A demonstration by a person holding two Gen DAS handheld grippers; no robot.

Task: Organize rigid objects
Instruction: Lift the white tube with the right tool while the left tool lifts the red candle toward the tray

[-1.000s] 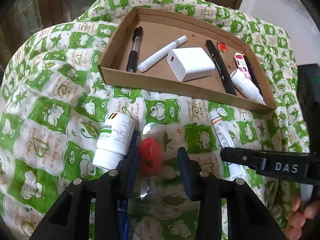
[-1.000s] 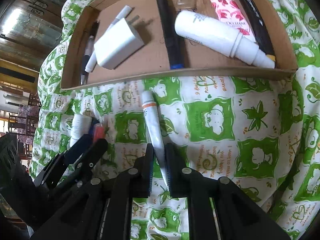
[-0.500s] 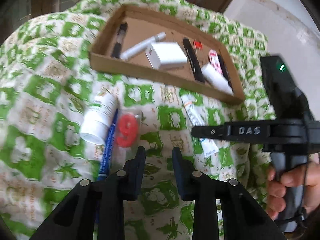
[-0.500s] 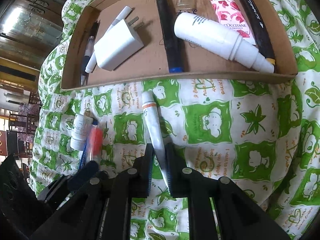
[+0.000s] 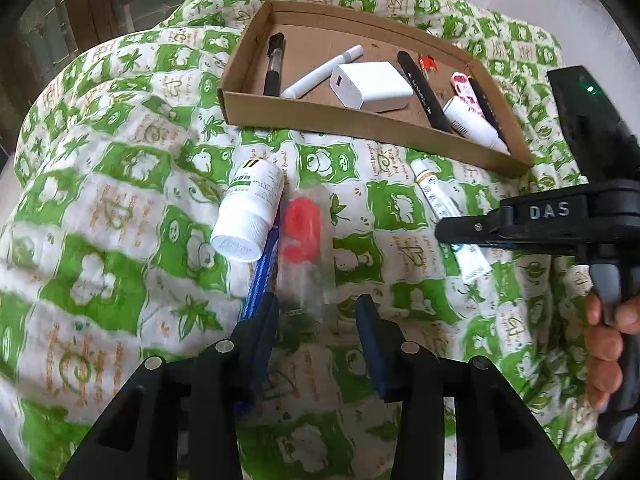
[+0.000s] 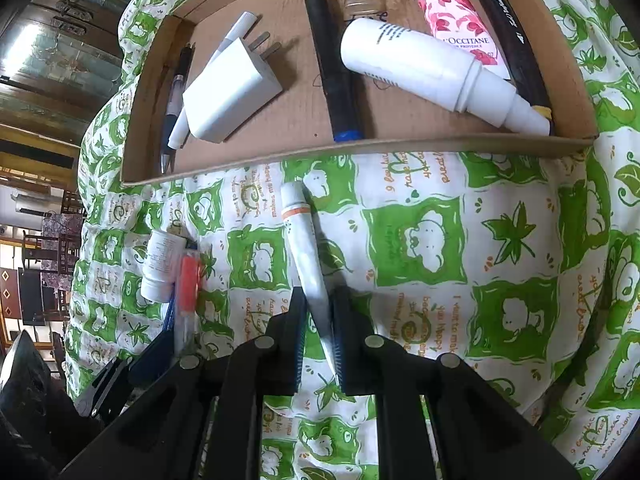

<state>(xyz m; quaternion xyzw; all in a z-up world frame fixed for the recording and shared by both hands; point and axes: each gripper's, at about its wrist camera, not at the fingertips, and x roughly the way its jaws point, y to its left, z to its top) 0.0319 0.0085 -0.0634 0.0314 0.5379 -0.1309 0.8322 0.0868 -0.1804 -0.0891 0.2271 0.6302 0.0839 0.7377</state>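
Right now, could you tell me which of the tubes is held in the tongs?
The slim white ointment tube with the orange band, on the cloth, clamped by the right tongs. The rose-printed tube lies in the cardboard tray.

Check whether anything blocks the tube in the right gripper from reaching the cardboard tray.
Nothing visible does. The right gripper is shut on the tube, and only bare cloth lies before the tray, whose low front wall it must clear.

Black grippers (image 5: 316,312) with silver screws, "DAS" lettering, seemingly blue-edged pads

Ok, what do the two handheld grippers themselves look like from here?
Both are matte black with silver screw heads. The left gripper has blue-padded jaws. The right gripper shows the raised lettering "DAS", a green indicator light and a grey trigger.
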